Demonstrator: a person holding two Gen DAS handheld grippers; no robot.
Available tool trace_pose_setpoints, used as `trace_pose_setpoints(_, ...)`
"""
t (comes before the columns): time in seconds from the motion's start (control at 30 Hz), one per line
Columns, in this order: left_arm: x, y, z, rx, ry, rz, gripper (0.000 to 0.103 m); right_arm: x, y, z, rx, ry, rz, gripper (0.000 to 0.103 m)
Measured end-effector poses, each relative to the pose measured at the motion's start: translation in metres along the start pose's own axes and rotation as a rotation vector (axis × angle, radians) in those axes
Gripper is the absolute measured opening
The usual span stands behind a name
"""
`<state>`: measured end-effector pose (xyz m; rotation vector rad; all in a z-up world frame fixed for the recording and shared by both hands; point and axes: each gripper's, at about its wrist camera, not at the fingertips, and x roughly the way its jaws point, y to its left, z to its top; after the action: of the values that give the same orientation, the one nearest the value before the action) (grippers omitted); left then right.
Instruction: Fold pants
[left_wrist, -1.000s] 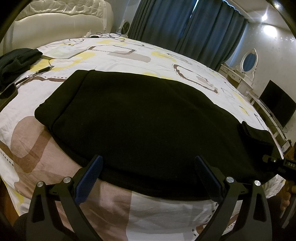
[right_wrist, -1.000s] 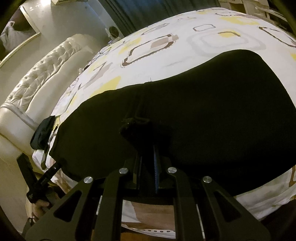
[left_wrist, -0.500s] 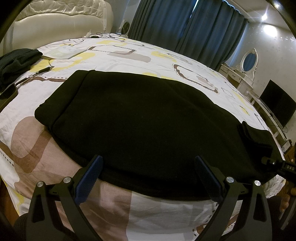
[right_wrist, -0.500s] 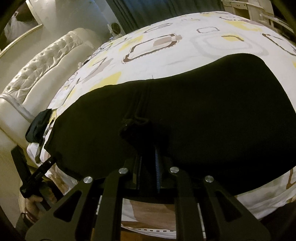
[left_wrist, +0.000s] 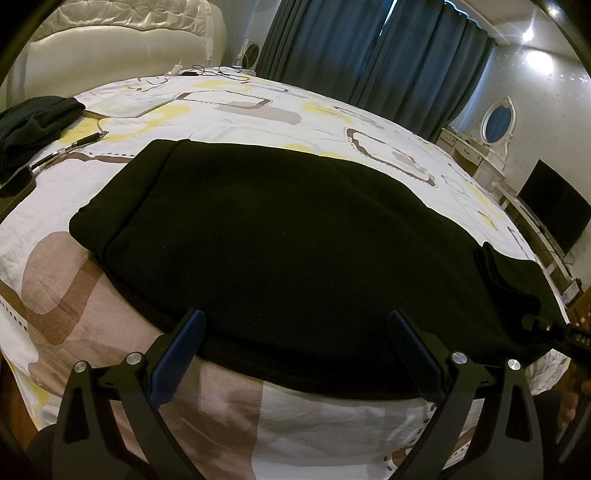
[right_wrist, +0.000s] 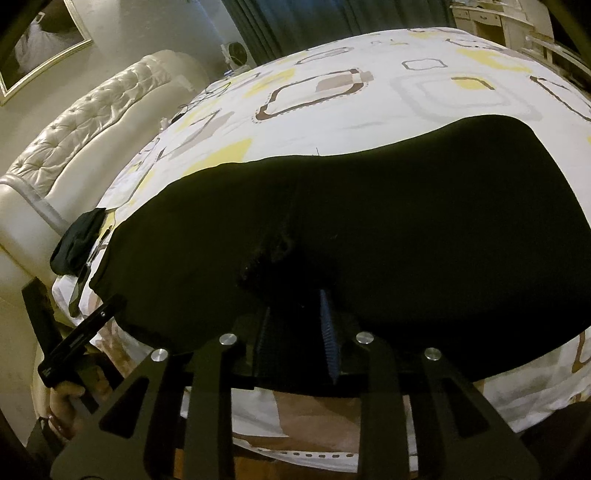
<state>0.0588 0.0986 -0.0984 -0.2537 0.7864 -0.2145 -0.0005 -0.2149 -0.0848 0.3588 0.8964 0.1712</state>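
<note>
Black pants (left_wrist: 288, 236) lie spread flat across the patterned bed sheet (left_wrist: 229, 110). My left gripper (left_wrist: 295, 343) is open, its blue-padded fingers (left_wrist: 177, 354) spread wide over the near edge of the pants, holding nothing. My right gripper (right_wrist: 295, 314) has its fingers slightly parted around a bunched fold at the near edge of the pants (right_wrist: 369, 229), with its blue pads (right_wrist: 328, 332) showing. The right gripper shows at the right edge of the left wrist view (left_wrist: 554, 328).
A dark folded garment (left_wrist: 33, 118) and a pen (left_wrist: 81, 140) lie at the bed's left side. A white tufted headboard (right_wrist: 74, 136) stands behind. Blue curtains (left_wrist: 369, 55), a dresser with mirror (left_wrist: 495, 122) and a dark screen (left_wrist: 554, 206) are on the far side.
My right gripper's fingers have opened a little around the bunched fold and the view has tilted slightly. My left gripper has not moved.
</note>
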Motion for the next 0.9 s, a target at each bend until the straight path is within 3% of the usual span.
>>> trace_pose_setpoints(0.1,0.000,0.001,0.001,0.000,0.000,0.000,0.098,-0.001,0.007,-0.002,-0.032,0.002,-0.014,0.028)
trace_pose_setpoints(0.3,-0.001,0.002,0.001,-0.001,0.000,-0.001,0.098,0.001,0.023,-0.011,-0.081,0.018,0.003,0.045)
trace_pose_setpoints(0.63,-0.002,0.009,0.004,-0.020,-0.008,-0.020,0.098,-0.005,0.046,-0.014,-0.099,0.040,0.132,0.045)
trace_pose_setpoints(0.9,-0.010,0.012,0.007,-0.042,0.000,-0.034,0.098,-0.020,0.052,-0.014,-0.110,0.036,0.171,0.046)
